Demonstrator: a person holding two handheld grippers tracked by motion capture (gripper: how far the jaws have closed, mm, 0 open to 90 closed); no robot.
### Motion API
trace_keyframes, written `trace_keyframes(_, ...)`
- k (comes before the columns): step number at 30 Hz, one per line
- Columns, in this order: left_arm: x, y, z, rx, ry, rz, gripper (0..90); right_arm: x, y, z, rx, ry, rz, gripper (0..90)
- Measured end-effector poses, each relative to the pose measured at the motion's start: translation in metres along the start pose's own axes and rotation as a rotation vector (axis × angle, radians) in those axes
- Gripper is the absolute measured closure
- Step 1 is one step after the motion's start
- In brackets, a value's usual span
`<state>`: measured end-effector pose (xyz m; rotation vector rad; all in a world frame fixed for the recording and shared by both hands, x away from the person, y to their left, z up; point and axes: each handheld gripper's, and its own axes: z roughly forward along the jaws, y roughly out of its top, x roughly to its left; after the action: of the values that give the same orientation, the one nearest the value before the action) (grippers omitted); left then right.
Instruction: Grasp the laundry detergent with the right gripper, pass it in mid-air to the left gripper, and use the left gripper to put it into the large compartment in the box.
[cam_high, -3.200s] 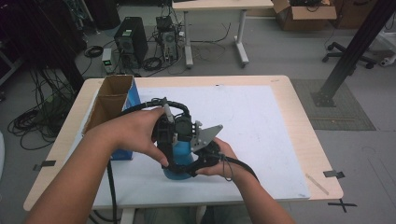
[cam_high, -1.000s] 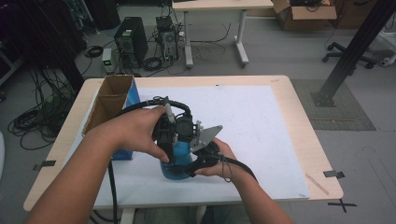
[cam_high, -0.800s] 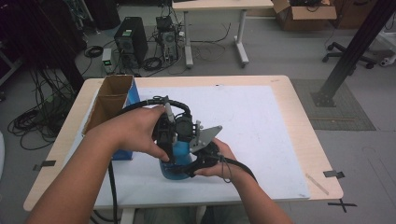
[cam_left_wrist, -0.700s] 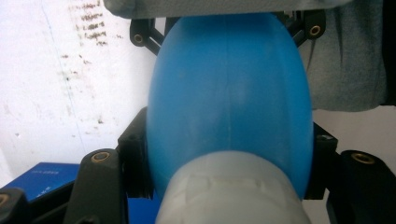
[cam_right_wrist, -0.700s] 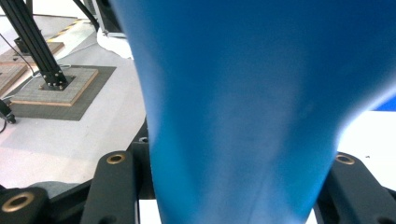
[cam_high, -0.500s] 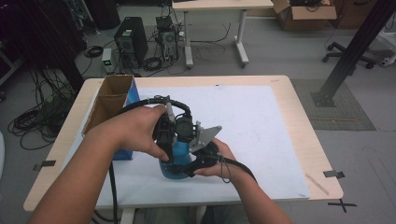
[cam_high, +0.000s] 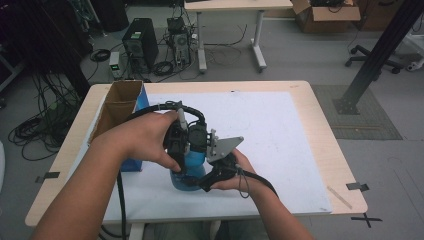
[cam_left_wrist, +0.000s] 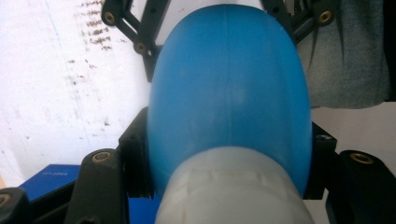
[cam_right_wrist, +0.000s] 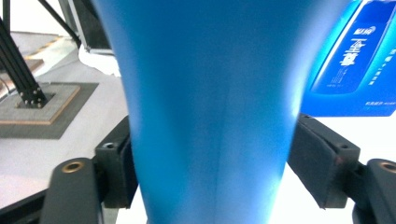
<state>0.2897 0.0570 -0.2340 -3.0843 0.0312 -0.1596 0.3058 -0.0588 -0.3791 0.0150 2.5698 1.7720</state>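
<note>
Both hands are working over the near middle of the surface (cam_high: 320, 150), on the white sheet (cam_high: 280, 130) that covers most of it. The left hand-held gripper (cam_high: 181, 150) comes down from above and is clamped on the blue bottle (cam_high: 189, 172): in the left gripper view its black pads press both flanks of the bottle's rounded blue shoulder (cam_left_wrist: 229, 88), with the pale cap end (cam_left_wrist: 233, 186) closest to the camera. The right hand-held gripper (cam_high: 212, 172) comes in from the near right at the bottle's lower body. Its jaws have just been opening, and in the right gripper view the blue wall (cam_right_wrist: 210, 116) stands between them, the left pad touching or nearly so, the right pad a little off the plastic. So it's loose there, partway open, not squeezing.

Hard to read: from the high view, hands and gripper bodies cover nearly all of the bottle, leaving only a patch of blue by the near edge. Whether its base rests on the sheet, I can't tell. Both gripper views are cut off by the bottle itself.

Room: the open cardboard box (cam_high: 117, 107) with its blue side stands just left of the left hand, and a blue printed carton (cam_right_wrist: 355, 60) shows behind the bottle in the right gripper view. Right and far of the hands the sheet lies wide open; the near edge of the surface is close.
</note>
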Motion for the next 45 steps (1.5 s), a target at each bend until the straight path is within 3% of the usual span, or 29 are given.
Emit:
trace_keyframes(12, 0.002, 0.001, -0.002, 0.008, -0.001, -0.017, 38.4, 0.003, 0.001, -0.009, -0.042, -0.014, 0.007, 15.5)
trace_keyframes(22, 0.005, -0.001, -0.002, 0.015, -0.002, -0.032, 38.4, 0.002, 0.001, -0.015, -0.043, -0.034, 0.036, 0.0)
trace_keyframes(29, 0.008, -0.003, -0.007, 0.01, -0.003, -0.064, 38.4, 0.003, 0.002, -0.027, -0.04, -0.031, 0.04, 0.0)
trace_keyframes(33, 0.011, -0.009, -0.015, -0.004, 0.001, -0.126, 38.3, 0.002, 0.005, -0.045, -0.027, -0.049, 0.022, 0.0)
trace_keyframes(39, 0.016, -0.014, -0.026, -0.013, 0.021, -0.274, 38.2, -0.004, 0.006, -0.075, 0.035, -0.106, 0.009, 0.0)
trace_keyframes(42, 0.022, -0.017, -0.032, -0.044, 0.034, -0.376, 38.2, -0.007, 0.009, -0.086, 0.06, -0.125, 0.004, 0.0)
trace_keyframes(45, 0.023, -0.018, -0.037, -0.051, 0.071, -0.427, 38.2, -0.009, 0.013, -0.097, 0.092, -0.139, -0.004, 0.1)
